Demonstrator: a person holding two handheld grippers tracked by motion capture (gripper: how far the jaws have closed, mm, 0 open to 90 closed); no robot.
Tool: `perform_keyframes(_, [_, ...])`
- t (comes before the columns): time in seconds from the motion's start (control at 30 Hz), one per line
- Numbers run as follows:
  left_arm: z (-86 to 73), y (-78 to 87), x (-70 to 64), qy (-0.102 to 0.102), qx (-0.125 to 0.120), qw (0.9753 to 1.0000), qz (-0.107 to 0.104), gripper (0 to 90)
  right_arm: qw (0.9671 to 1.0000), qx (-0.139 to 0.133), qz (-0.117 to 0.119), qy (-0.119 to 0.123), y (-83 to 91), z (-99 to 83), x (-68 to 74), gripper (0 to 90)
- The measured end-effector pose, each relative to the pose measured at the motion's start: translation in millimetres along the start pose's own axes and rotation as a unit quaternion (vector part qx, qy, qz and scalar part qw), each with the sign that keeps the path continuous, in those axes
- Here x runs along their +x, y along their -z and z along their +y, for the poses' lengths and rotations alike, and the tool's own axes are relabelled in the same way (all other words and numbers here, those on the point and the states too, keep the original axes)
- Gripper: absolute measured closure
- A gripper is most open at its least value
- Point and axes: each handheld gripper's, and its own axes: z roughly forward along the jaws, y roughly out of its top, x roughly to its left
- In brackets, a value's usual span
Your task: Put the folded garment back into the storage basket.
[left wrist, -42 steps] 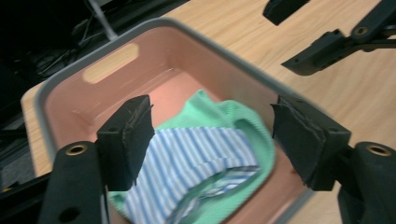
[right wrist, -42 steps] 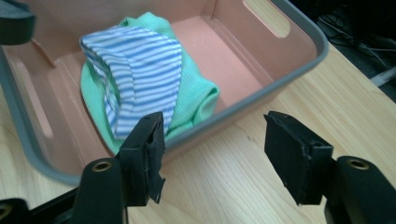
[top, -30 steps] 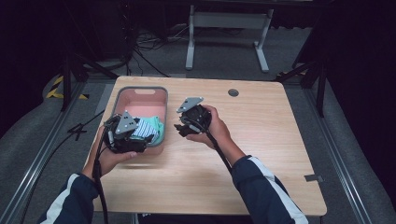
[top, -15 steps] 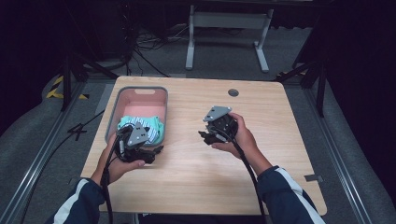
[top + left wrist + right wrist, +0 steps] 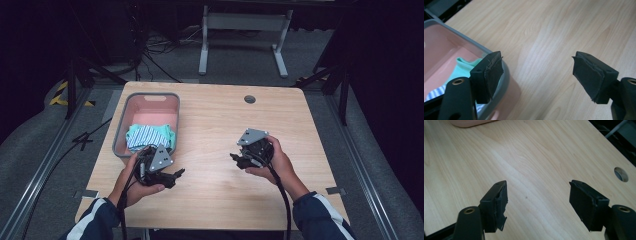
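Now both grippers, left [image 5: 175,175] and right [image 5: 236,159], have wide-open, empty fingers; the striped cloth [image 5: 148,136] could spill from the grey-rimmed pink plastic tub [image 5: 150,96] if bumped.

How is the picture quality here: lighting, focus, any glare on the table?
High view: table evenly lit, surroundings nearly black, the striped cloth in the bin soft in detail. Left gripper view: pale sheen on the wood, the bin's near rim blurred. Right gripper view: a bright glare band across the wood, jaw pads sharp.
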Motion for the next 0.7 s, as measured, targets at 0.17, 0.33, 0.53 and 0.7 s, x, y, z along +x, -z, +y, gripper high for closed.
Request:
perform_keyframes(0.17, [-5.5, -12.0, -8.7, -0.013, 0.014, 0.9997, -0.015, 23.6, 0.9999, 0.002, -0.001, -0.013, 4.9, -19.2, 0.7, 31.7])
perform_keyframes(0.33, [-11.0, -23.2, -16.7, -0.031, 0.033, 0.9986, -0.026, 23.5, 0.9996, 0.007, -0.003, -0.025, 11.3, -45.1, 0.5, 31.5])
perform_keyframes(0.53, [-20.2, -35.9, -23.8, -0.041, 0.055, 0.9975, -0.016, 23.4, 0.9991, 0.014, -0.012, -0.039, 18.1, -73.5, -4.7, 30.8])
perform_keyframes(0.7, [-26.4, -43.2, -27.1, -0.044, 0.072, 0.996, -0.029, 23.1, 0.9983, 0.018, -0.019, -0.053, 23.9, -94.6, -9.7, 30.4])
